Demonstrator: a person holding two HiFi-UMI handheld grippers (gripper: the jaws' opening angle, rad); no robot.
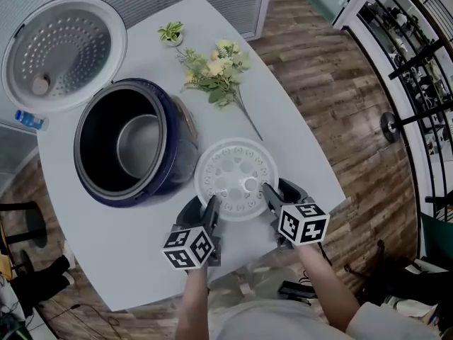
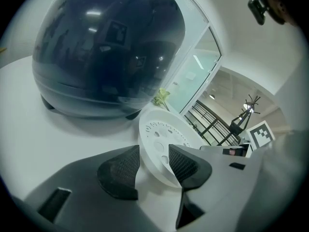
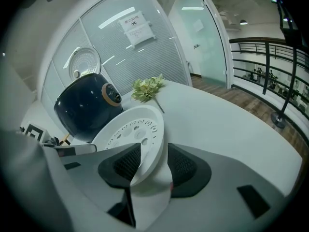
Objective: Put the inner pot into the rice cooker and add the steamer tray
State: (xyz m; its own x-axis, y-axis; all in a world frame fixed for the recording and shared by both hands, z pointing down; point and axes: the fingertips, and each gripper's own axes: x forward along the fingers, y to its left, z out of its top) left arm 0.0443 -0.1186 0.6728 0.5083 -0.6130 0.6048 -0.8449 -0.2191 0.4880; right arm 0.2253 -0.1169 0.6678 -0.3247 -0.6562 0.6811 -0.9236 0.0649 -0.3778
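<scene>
We see the table (image 1: 297, 119) carrying the rice cooker (image 1: 180, 144), its lid (image 1: 64, 52) thrown back and the inner pot (image 1: 138, 144) already seated, so we judge the first half done. The steamer tray (image 1: 233, 179) lies flat just beside the cooker, near the table's front edge. Our left gripper (image 2: 154, 161) and right gripper (image 3: 154, 161) each straddle its rim, jaws apart, not pinching. The way over to the cooker's mouth looks clear; the flowers (image 1: 216, 73) lie beyond.

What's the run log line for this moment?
inner pot: in rice cooker | steamer tray: on table | left tongs, right tongs: open, astride tray rim
</scene>
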